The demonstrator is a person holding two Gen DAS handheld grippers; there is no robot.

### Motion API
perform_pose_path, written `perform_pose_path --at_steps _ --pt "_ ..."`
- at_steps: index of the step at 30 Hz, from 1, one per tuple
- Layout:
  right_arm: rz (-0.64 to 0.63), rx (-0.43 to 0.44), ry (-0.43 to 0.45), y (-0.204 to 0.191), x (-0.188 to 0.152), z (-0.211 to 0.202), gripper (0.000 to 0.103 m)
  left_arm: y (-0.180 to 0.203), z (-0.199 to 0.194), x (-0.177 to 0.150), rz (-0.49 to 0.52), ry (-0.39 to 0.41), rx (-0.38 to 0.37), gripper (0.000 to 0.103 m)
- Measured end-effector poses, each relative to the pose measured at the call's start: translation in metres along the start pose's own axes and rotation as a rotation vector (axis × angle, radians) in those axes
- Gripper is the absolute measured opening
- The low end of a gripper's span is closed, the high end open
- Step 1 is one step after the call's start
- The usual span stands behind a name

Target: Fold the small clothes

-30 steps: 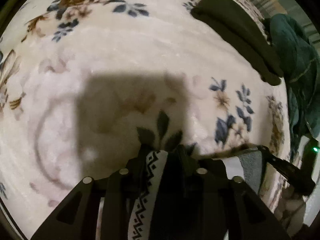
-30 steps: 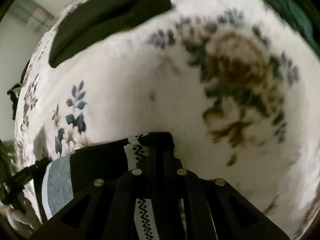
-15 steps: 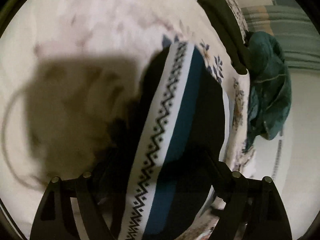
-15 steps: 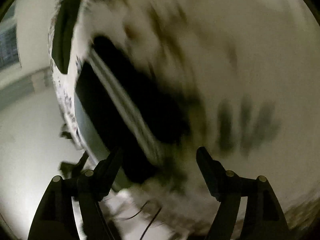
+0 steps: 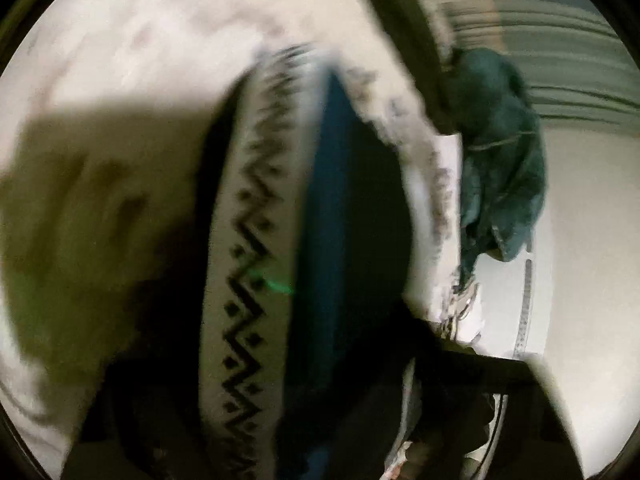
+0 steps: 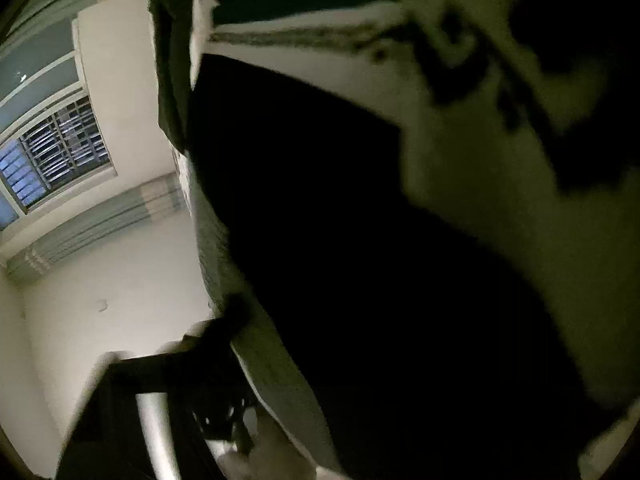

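A small dark garment with a white zigzag-patterned band [image 5: 244, 280] and a blue stripe [image 5: 328, 220] lies on the cream floral blanket [image 5: 140, 40], filling the middle of the blurred left wrist view. Its black cloth [image 6: 360, 260] fills the right wrist view, very close to the lens. Neither gripper's own fingers show clearly in its view. A dark gripper part [image 5: 472, 364] juts in at the lower right of the left wrist view, and another [image 6: 168, 380] sits at the lower left of the right wrist view.
A folded dark olive garment [image 5: 404, 28] lies at the blanket's far edge. A teal garment [image 5: 500, 152] hangs off that edge. The right wrist view shows a pale wall and a barred window [image 6: 52, 152] at the left.
Both grippers went from shut on the garment's edge to open half a second ago. Both cameras have since swung closer to the garment, which now fills the views with heavy blur.
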State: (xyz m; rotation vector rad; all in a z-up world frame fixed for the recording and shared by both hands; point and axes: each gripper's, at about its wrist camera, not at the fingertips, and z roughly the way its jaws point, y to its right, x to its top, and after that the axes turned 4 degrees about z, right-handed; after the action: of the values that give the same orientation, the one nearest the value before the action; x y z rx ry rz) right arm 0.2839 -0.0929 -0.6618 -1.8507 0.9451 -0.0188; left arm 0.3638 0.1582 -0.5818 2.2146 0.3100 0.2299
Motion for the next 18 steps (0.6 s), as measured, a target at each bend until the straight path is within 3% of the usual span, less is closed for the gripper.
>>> perform_pose_path --at_steps 2,10,14,18 --pt "-0.044 -0.031 0.038 -0.016 -0.011 -0.003 0.041 0.012 -0.01 0.006 0.02 0.009 -0.002 0.032" --pt "-0.177 -0.006 0.15 -0.113 -0.042 -0.035 0.037 0.1 -0.039 0.068 0.145 0.033 -0.077 0.031" --pt "-0.24 0.048 0.211 -0.175 -0.021 -0.068 0.037 0.16 -0.036 0.133 0.225 0.049 -0.123 0.031" --pt "-0.322 0.095 0.284 -0.255 0.033 -0.083 0.037 0.205 -0.028 0.209 0.293 0.07 -0.172 0.031"
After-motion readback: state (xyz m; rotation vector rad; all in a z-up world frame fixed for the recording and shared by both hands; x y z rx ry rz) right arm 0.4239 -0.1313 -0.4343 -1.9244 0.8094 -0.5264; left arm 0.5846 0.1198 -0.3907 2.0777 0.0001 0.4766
